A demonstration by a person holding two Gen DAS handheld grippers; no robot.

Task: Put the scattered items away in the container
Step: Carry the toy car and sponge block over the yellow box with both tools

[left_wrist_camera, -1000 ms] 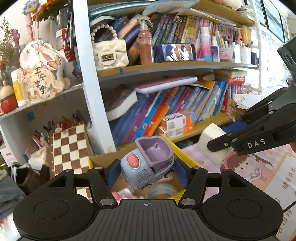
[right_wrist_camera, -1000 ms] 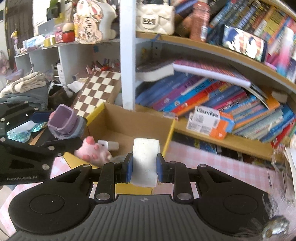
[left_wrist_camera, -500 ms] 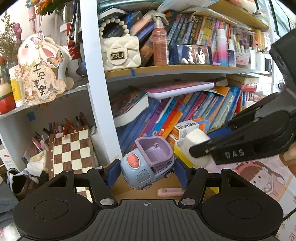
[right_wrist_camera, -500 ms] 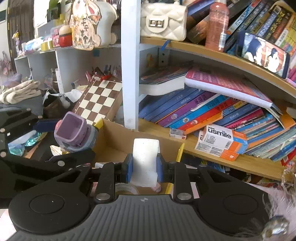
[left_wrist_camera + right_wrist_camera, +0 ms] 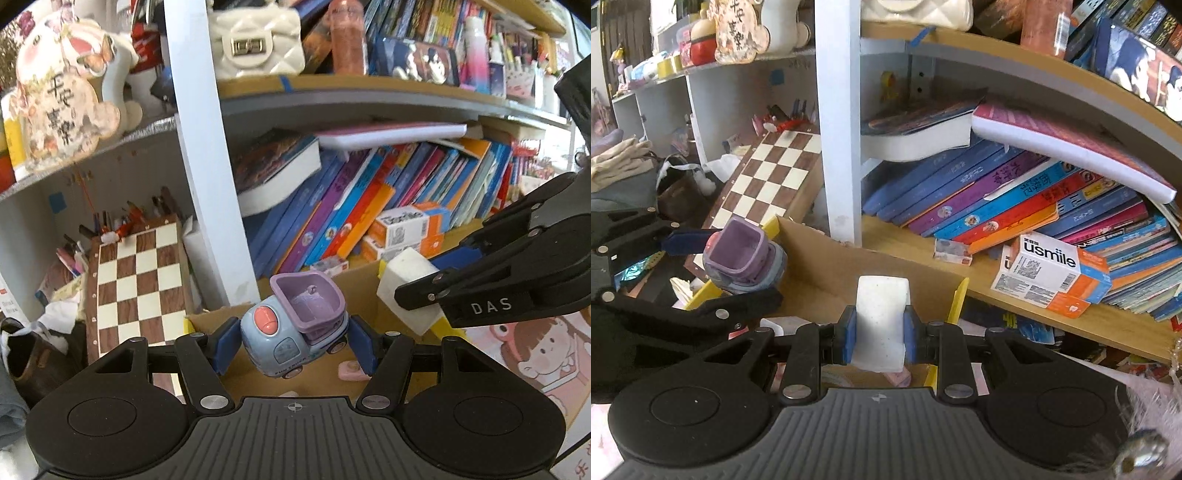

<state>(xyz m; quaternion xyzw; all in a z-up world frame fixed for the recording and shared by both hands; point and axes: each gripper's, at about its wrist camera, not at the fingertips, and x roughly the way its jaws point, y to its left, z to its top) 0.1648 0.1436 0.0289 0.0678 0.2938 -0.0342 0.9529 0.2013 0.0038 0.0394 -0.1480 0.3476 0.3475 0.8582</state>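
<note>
My left gripper (image 5: 293, 345) is shut on a blue toy truck (image 5: 295, 326) with a purple bucket, held over the open cardboard box (image 5: 365, 280). The truck also shows in the right wrist view (image 5: 744, 258) above the box's left edge. My right gripper (image 5: 879, 334) is shut on a white sponge block (image 5: 881, 317), held over the box (image 5: 849, 269). The sponge shows in the left wrist view (image 5: 406, 280) at the box's right side. A small pink item (image 5: 351, 369) lies on the box floor.
A bookshelf with leaning books (image 5: 997, 199) and an orange-white usmile carton (image 5: 1052, 269) stands right behind the box. A chessboard (image 5: 136, 284) leans at the left. A white shelf post (image 5: 836, 118) rises behind the box. A pink patterned mat (image 5: 517, 354) covers the table at right.
Both grippers moved forward and closer to the shelf, farther over the box. Each keeps its hold; the truck has tilted slightly nose-down.
</note>
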